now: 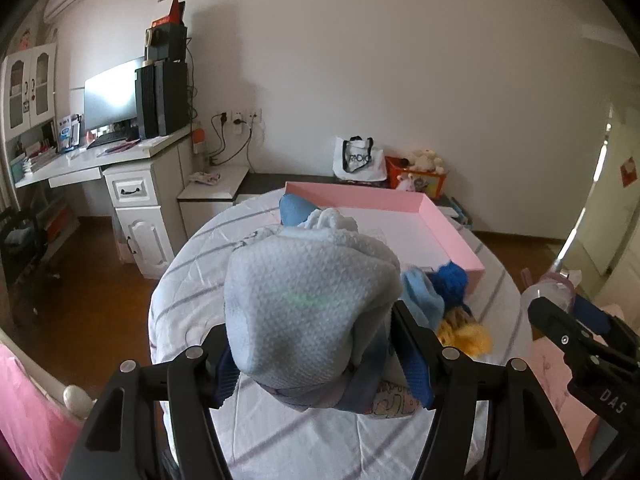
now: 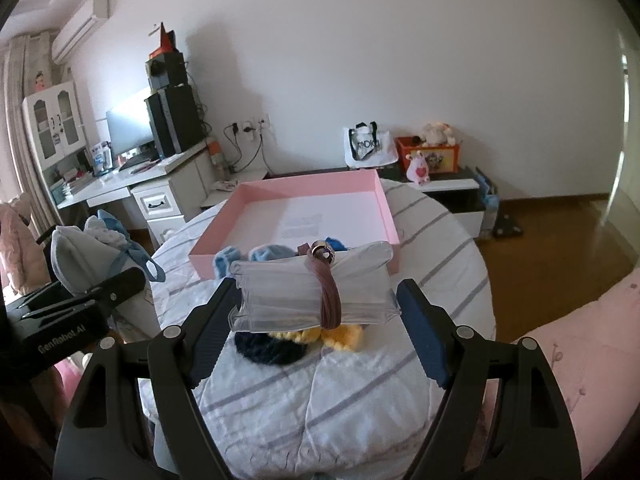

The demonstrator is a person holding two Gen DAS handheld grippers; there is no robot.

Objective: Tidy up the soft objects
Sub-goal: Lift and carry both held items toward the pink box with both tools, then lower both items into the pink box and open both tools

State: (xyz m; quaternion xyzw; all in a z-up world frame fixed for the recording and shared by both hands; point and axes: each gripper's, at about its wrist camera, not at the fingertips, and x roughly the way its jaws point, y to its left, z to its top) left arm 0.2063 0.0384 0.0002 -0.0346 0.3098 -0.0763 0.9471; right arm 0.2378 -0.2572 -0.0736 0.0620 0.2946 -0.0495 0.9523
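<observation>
On right claw (image 1: 576, 320) housing, white letters "DAS"; on left claw (image 2: 80, 300) body, "GenRobot.AI". White tote bag (image 2: 370, 146) by wall bears dark lettering, unreadable. Pink shallow cardboard tray (image 2: 384, 208) on striped white bedding (image 2: 360, 400), mostly bare inside; blue and yellow knitted items (image 2: 280, 340) bunched at its near edge. Left claw (image 1: 312, 360) pinches pale blue waffle-knit cloth bundle (image 1: 304, 300), raised above bedding. Right claw (image 2: 316, 320) grips clear plastic pouch with brown hair tie (image 2: 312, 292) across its width. Both claws tilt downward.
</observation>
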